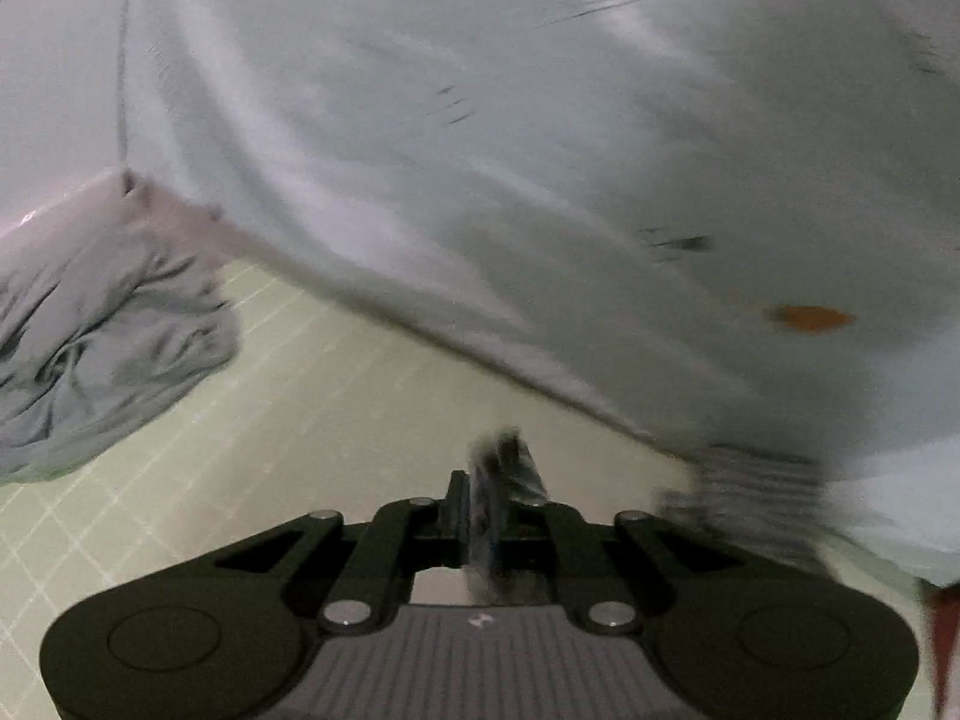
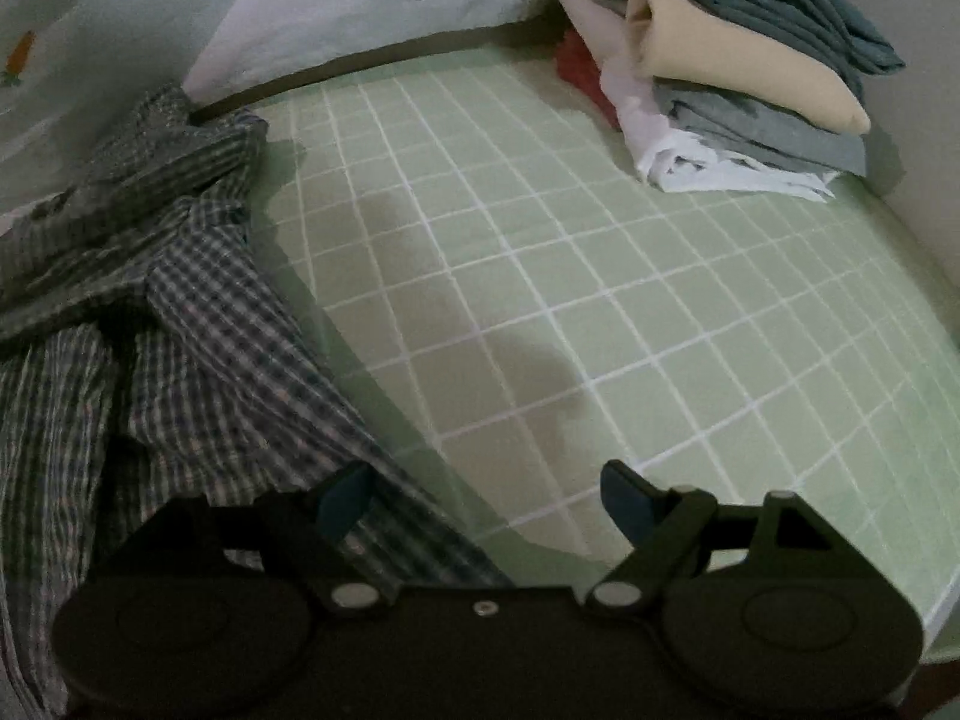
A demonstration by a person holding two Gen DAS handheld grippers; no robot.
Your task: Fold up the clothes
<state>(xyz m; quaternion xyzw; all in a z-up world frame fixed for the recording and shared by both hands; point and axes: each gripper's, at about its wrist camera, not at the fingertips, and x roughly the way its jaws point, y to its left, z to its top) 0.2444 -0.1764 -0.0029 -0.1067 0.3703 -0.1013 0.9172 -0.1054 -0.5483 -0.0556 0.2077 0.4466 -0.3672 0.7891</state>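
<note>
Two views show this moment. Through the left wrist camera, the left tool (image 1: pixel 489 480) has its jaws closed together on a small bunch of checked cloth (image 1: pixel 510 468), blurred so that little more can be told. Below it lies a pale green mat (image 1: pixel 288 420) with a white grid. A crumpled grey garment (image 1: pixel 102 336) sits at the left, and a light sheet with orange marks (image 1: pixel 540 150) fills the far and right part of the view. Through the right wrist camera, the right tool (image 2: pixel 486 501) stands wide open with nothing between its blue pads (image 2: pixel 624 495), over the same green mat (image 2: pixel 540 276). The checked shirt (image 2: pixel 180 312) lies rumpled at the left, its edge passing under the left pad. A stack of folded clothes (image 2: pixel 738 102) rests at the far right corner of the mat.
</note>
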